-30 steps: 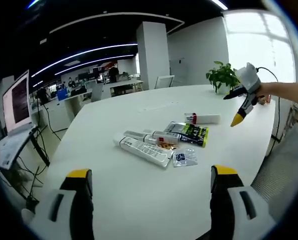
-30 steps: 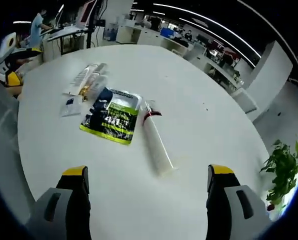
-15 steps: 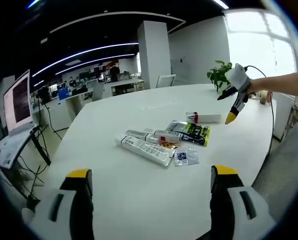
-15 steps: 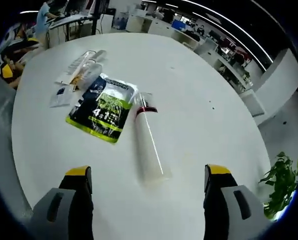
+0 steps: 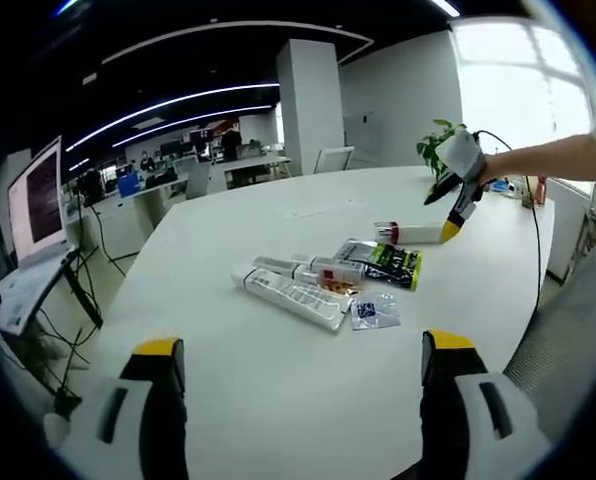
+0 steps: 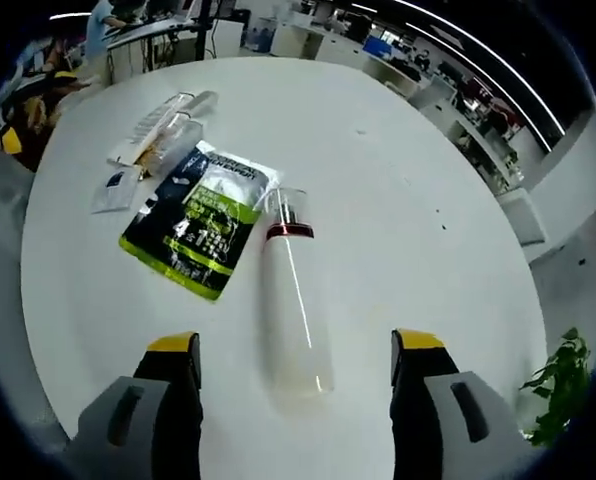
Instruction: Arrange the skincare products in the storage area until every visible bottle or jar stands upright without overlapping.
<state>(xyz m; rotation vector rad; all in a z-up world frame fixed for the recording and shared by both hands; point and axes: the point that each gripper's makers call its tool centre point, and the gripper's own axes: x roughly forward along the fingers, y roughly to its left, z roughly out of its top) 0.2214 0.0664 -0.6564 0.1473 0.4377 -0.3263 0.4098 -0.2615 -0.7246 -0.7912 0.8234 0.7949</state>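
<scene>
A white bottle with a red band and clear cap (image 6: 290,296) lies flat on the white table (image 6: 398,180). My right gripper (image 6: 294,358) stands open just above its rear end, jaws on either side. The same bottle (image 5: 406,233) lies beyond a green-and-black pouch (image 5: 380,264) in the left gripper view, where the right gripper (image 5: 454,205) hovers over its far end. A long white tube (image 5: 290,297), a clear bottle (image 5: 313,270) and a small sachet (image 5: 372,313) lie flat close together. My left gripper (image 5: 298,360) is open, low over the near table edge, well short of them.
A potted plant (image 5: 440,150) stands at the table's far side. The green pouch (image 6: 198,225) lies left of the white bottle, with the tube and clear bottle (image 6: 168,130) and sachet (image 6: 113,188) further off. A monitor (image 5: 33,210) and desks lie left. A person's arm (image 5: 558,155) reaches in.
My right gripper has come down and forward until its jaws flank the white bottle's rear end. The left gripper has stayed still.
</scene>
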